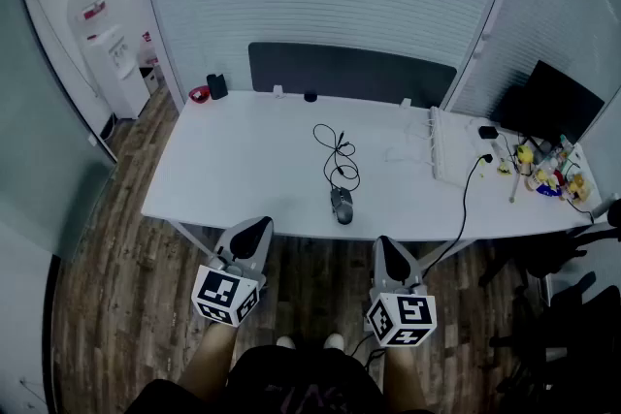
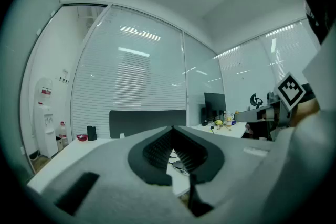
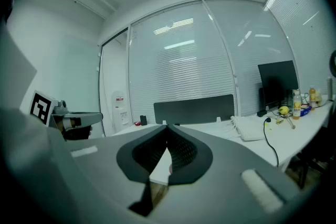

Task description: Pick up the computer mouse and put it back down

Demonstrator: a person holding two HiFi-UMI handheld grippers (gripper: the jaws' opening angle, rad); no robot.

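Note:
A dark grey computer mouse [image 1: 342,206] lies near the front edge of the white table [image 1: 243,160], and its black cable [image 1: 339,153] coils away behind it. Both grippers hang in front of the table edge, short of the mouse. The left gripper [image 1: 257,226] is left of the mouse and the right gripper [image 1: 385,244] is right of it. In the left gripper view the jaws meet at their tips with nothing between them, and the mouse [image 2: 178,166] shows through the gap below. The right gripper [image 3: 168,126] has its jaws closed together and empty.
A dark divider panel [image 1: 349,71] runs along the table's back edge. A white keyboard [image 1: 446,145], a black power cable [image 1: 466,199], a monitor [image 1: 551,102] and small bottles [image 1: 553,175] fill the right end. A water dispenser [image 1: 112,63] stands at the left wall.

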